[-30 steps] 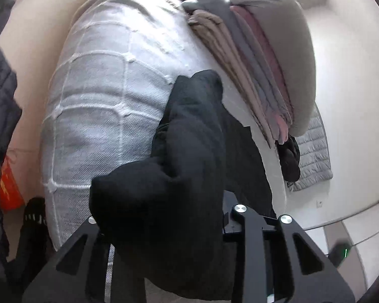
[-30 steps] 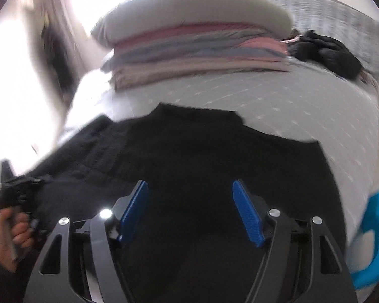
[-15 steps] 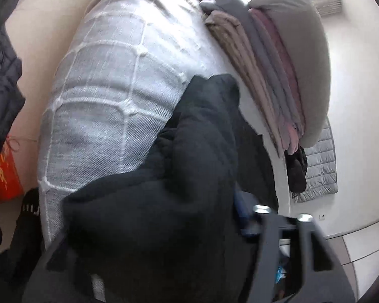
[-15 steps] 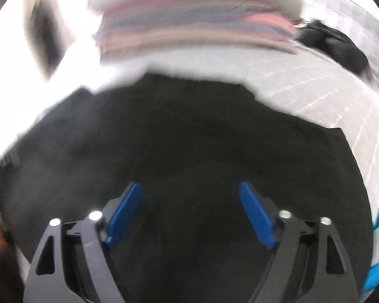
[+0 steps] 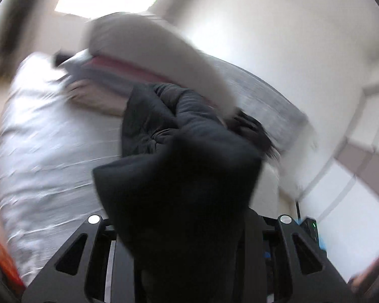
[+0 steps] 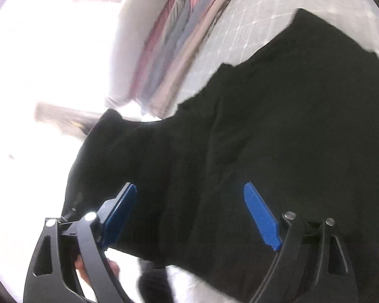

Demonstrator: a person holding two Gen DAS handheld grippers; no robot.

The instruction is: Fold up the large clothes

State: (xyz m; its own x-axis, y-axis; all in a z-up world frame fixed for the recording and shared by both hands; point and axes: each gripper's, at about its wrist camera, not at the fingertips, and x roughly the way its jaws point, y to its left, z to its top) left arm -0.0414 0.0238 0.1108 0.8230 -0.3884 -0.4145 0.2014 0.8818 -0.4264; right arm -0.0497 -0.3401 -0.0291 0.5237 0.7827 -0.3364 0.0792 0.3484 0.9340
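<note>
- Bed (image 5: 45, 151) under a pale grey checked cover, filling the left of the left wrist view and seen at top right in the right wrist view (image 6: 260, 12); blurred in both.
- Black garment (image 6: 290, 131) spread across the bed cover in the right wrist view, one side drawn up and away to the left in a long fold.
- In the left wrist view, same garment (image 5: 179, 176) bunched and rising from between the fingers toward the pile beyond.
- Pile of folded clothes (image 5: 144, 58), grey on top, pink and lilac layers below, lying on the bed behind the garment; tilted and smeared in the right wrist view (image 6: 179, 40).
- Smaller dark item (image 5: 250, 128) on the bed right of the pile, too blurred to name.
- Left gripper (image 5: 189, 232) clenched on the garment's bunched part, fingertips buried in the cloth.
- Right gripper (image 6: 189, 212) spread wide just over the garment, blue pads (image 6: 261, 217) apart, gripping nothing.
</note>
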